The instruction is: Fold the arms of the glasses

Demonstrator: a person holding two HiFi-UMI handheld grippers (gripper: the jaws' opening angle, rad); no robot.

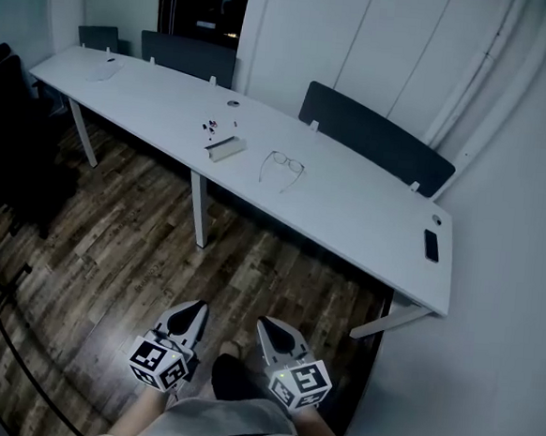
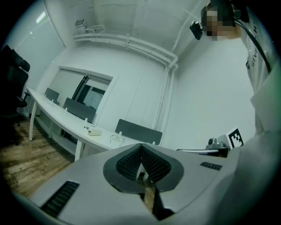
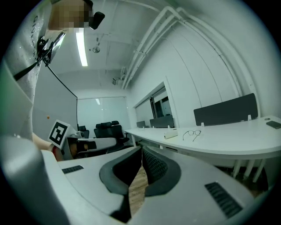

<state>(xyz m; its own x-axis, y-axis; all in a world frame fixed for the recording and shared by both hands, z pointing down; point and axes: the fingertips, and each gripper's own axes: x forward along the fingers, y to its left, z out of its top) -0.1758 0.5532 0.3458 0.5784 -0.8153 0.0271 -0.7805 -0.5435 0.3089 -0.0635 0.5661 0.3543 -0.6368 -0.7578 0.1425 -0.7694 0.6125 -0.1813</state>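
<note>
The glasses [image 1: 283, 166] lie on the long white table [image 1: 367, 224], roughly midway along it. Their arms are unfolded and reach toward the table's near edge, with the lenses on the far side. In the head view a small pale box [image 1: 225, 147] sits just to their left, not touching them, and a dark phone [image 1: 431, 245] lies well off toward the table's right end. A dark divider panel [image 1: 374, 136] stands along the far edge behind the glasses. Both grippers are low in the head view, close to the person's body and over the wooden floor [image 1: 139, 239]. They are side by side with their tips pointing toward the table, well apart from it and from the glasses. The left gripper [image 1: 196, 308] has its jaws pressed together: in the left gripper view the ribbed pads [image 2: 151, 163] meet at the tips with nothing between them. The glasses show small on the tabletop up and to the left of those tips, with the box just beyond them. The right gripper [image 1: 265, 325] is likewise closed on nothing. In the right gripper view its pads [image 3: 153, 166] touch at the tips, and only floor shows through the narrow gap lower down. There the glasses sit far off on the table, above and to the right of the tips, beside the box. Neither gripper touches the glasses or anything on the table.
</note>
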